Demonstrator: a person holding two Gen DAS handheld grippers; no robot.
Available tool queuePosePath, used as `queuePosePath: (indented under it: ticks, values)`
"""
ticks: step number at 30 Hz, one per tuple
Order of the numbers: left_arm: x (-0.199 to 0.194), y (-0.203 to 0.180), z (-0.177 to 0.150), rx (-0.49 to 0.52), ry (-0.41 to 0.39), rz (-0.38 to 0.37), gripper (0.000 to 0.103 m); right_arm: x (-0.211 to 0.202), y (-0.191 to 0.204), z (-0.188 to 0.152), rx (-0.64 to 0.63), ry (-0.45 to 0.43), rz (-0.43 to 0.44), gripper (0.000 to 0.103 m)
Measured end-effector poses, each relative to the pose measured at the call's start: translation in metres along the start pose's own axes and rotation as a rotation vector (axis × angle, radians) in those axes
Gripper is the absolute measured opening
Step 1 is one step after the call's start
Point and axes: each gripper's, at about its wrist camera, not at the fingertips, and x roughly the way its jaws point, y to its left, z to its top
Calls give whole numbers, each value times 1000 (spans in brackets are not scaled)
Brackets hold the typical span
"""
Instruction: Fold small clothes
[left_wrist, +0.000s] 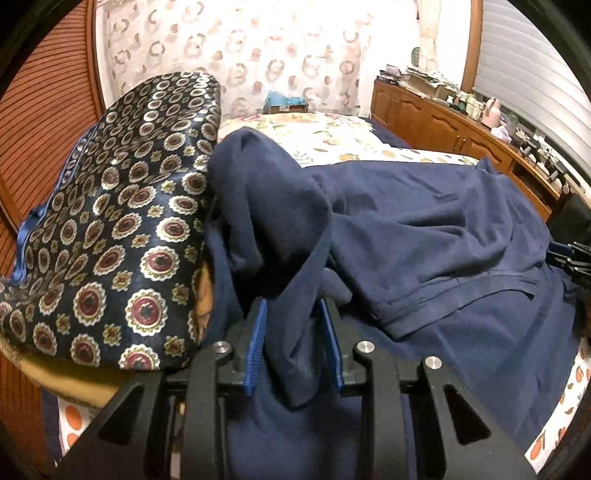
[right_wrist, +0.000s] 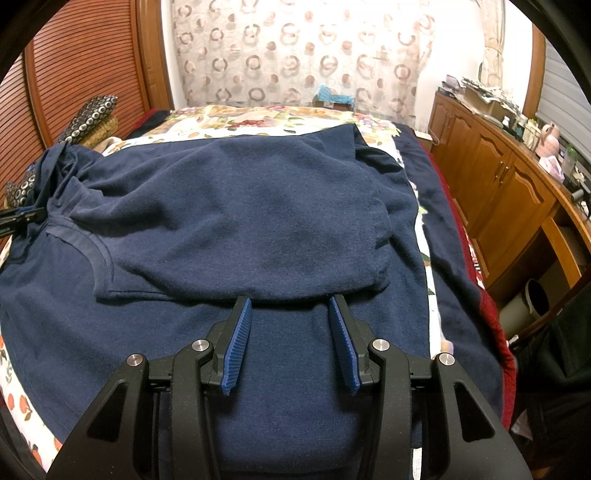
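Observation:
A navy blue shirt (right_wrist: 240, 206) lies spread on the bed, its far part folded back toward me over the near part. In the left wrist view its sleeve (left_wrist: 273, 206) is lifted into a bunched peak. My left gripper (left_wrist: 292, 306) is shut on that sleeve, and fabric fills the gap between the blue pads. My right gripper (right_wrist: 289, 306) stands open just above the near half of the shirt, at the folded edge, with nothing pinched. The left gripper (right_wrist: 22, 218) shows at the right wrist view's left edge, by the neckline.
A dark pillow with a medallion pattern (left_wrist: 110, 229) lies right beside the raised sleeve, against the wooden headboard (left_wrist: 44, 110). The floral bedspread (left_wrist: 351, 136) extends beyond the shirt. A wooden cabinet (right_wrist: 498, 184) with clutter on top lines the right side, and a bin (right_wrist: 532, 302) stands beside it.

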Motion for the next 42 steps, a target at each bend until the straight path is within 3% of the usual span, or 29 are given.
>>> queuePosePath:
  ticks: [1, 2, 10, 14, 17, 22, 33, 34, 36, 37, 42]
  values:
    - [0, -1, 1, 9, -5, 6, 4, 0, 0, 0, 0, 0, 0, 44]
    - [-3, -1, 2, 9, -13, 13, 1, 0, 0, 0, 0, 0, 0, 44]
    - [-57, 8, 4, -84, -148, -80, 0, 0, -1, 0, 3, -1, 1, 44]
    - [-77, 9, -1, -78, -182, -80, 0, -2, -7, 1, 40, -14, 15, 44]
    - [-80, 13, -5, -84, -180, -87, 0, -6, -16, 3, 91, -28, 48, 44]
    - [-76, 16, -13, -85, -170, -70, 0, -13, -24, 7, 117, -38, 28, 44]
    - [-63, 16, -20, -93, -136, -68, 0, 8, -30, 26, 155, 21, 46, 44]
    - [-62, 16, -19, -90, -134, -67, 0, 9, -28, 27, 140, 20, 28, 40]
    - [-62, 14, -20, -85, -140, -67, 0, 10, -23, 28, 111, 19, 6, 22]
    - [-65, 14, -20, -83, -149, -65, 0, 9, -23, 28, 101, 16, 12, 8]
    - [-91, 14, -17, -101, -234, -70, 0, -17, -17, 29, 54, -82, 8, 2]
